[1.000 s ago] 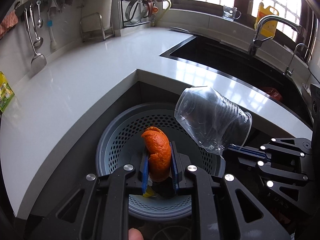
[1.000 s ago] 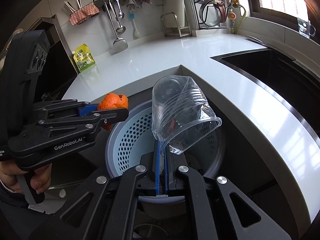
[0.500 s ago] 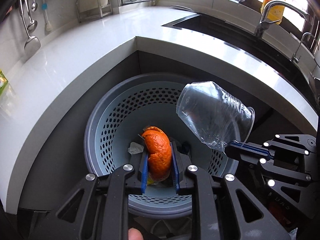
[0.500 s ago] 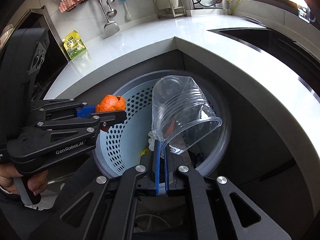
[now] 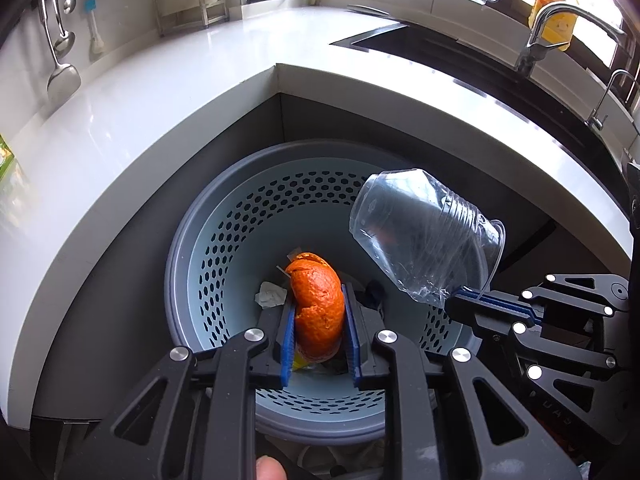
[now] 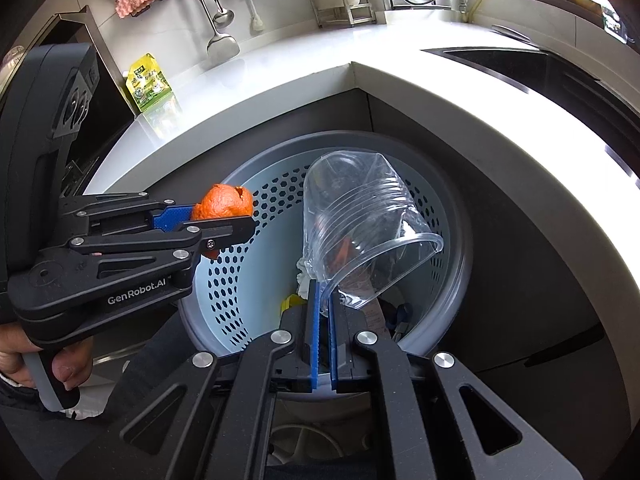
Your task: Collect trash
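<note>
My left gripper (image 5: 318, 300) is shut on an orange peel (image 5: 318, 312) and holds it over the round perforated bin (image 5: 224, 240). The peel also shows in the right wrist view (image 6: 222, 206), above the bin's left rim (image 6: 452, 224). My right gripper (image 6: 325, 294) is shut on the rim of a crumpled clear plastic cup (image 6: 360, 240), tilted over the bin's mouth. In the left wrist view the cup (image 5: 424, 236) hangs over the bin's right side, held by the right gripper (image 5: 460, 300). Scraps of paper (image 5: 270, 294) and other trash lie at the bin's bottom.
The bin stands on the floor in the inner corner of a white L-shaped counter (image 5: 140, 92). A dark sink (image 5: 460, 52) with a tap (image 5: 536, 36) is at the right. Utensils (image 6: 218, 20) hang on the wall, and a green packet (image 6: 150, 82) leans by it.
Both grippers have tilted and moved down toward the bin with peel and cup still held. The bin now fills more of both views and its bottom trash shows.
</note>
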A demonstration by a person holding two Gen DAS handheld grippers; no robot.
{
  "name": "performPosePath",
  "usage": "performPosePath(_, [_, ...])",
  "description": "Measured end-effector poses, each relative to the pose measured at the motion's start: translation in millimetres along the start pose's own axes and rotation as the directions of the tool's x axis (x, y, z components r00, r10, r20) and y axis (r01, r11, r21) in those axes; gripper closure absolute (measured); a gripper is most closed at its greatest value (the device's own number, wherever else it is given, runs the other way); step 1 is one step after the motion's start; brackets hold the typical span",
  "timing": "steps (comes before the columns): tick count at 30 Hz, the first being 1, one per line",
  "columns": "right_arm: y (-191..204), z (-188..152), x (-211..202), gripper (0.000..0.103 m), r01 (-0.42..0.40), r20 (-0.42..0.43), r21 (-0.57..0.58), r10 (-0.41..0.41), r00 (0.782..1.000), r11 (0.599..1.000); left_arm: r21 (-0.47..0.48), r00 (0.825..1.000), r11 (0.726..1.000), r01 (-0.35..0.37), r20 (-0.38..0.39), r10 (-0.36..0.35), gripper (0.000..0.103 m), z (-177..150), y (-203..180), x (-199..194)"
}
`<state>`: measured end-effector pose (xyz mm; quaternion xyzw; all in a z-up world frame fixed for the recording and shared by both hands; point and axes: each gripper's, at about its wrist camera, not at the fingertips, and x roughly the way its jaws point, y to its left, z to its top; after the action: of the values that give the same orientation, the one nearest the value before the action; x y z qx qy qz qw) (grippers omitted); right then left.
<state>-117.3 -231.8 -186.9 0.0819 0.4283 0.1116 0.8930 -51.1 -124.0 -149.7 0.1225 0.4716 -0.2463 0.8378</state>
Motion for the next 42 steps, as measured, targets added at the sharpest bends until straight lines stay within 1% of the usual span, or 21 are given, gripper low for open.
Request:
performPosePath(8, [-2.0,1.0,4.1,0.099,0.003,-0.014,-0.007,-0.003,1.000,1.000,-0.006,1.000,1.000,0.001,-0.002,-0.001,0.081,0.0,1.7,1.7])
performPosePath(12, [-1.0,0.8,6.3,0.099,0.006,-0.027,-0.015,-0.007,1.000,1.000,-0.008,1.000,1.000,-0.001,0.003,0.001,0.078,-1.3,2.9,0.1])
performPosePath(13, [-0.7,0.7,7.1,0.093,0.019,-0.030,-0.017,-0.020,0.999,1.000,-0.009,1.000,1.000,-0.001,0.002,0.001,0.074,-1.7,3.1,-0.1])
performPosePath(14, [-1.4,0.6,7.3,0.084,0.029,-0.031,-0.011,-0.029,0.999,1.000,-0.012,1.000,1.000,0.001,0.006,-0.001,0.056,-1.9,3.4,-1.0])
performPosePath(15, [-2.1,0.5,6.2,0.057,0.036,-0.022,-0.003,-0.036,0.999,0.999,-0.016,1.000,1.000,-0.007,0.016,0.008,0.029,-1.8,3.8,-2.5])
performPosePath(16, [-2.5,0.1,4.2,0.045,0.043,-0.006,0.001,-0.043,0.999,0.999,-0.023,0.999,1.000,-0.019,0.033,0.020,0.018,-1.5,4.9,-4.9])
performPosePath(17, [-2.6,0.3,3.3,0.045,0.045,-0.003,0.001,-0.045,0.999,0.999,-0.031,0.999,0.999,-0.016,0.050,0.018,0.011,-1.5,6.5,-7.7])
performPosePath(20, [-2.8,1.1,0.6,0.045,0.044,0.004,0.002,-0.044,0.999,0.999,-0.047,0.998,0.999,-0.024,0.057,0.026,0.011,0.8,10.9,-10.1])
performPosePath(29, [-2.9,7.8,-9.6,0.045,0.048,0.035,0.005,-0.048,0.998,0.999,-0.049,0.997,0.998,-0.028,0.074,0.032,0.011,3.7,12.4,-17.7])
performPosePath(35, [2.5,12.3,-26.0,0.044,0.077,0.062,-0.002,-0.077,0.995,0.997,-0.054,0.994,0.998,-0.040,0.104,0.046,0.007,4.7,13.8,-37.4])
performPosePath(37, [5.4,12.7,-34.4,0.037,0.095,0.077,0.003,-0.095,0.993,0.996,-0.057,0.992,0.997,-0.052,0.116,0.059,0.006,4.2,15.9,-47.4])
performPosePath(41, [11.7,10.8,-51.9,0.035,0.118,0.099,0.005,-0.118,0.988,0.993,-0.055,0.987,0.995,-0.088,0.128,0.094,0.006,1.4,19.0,-67.7])
performPosePath(42, [13.4,9.9,-56.5,0.032,0.124,0.109,0.007,-0.124,0.986,0.992,-0.054,0.986,0.994,-0.095,0.131,0.102,0.006,0.3,19.9,-72.4])
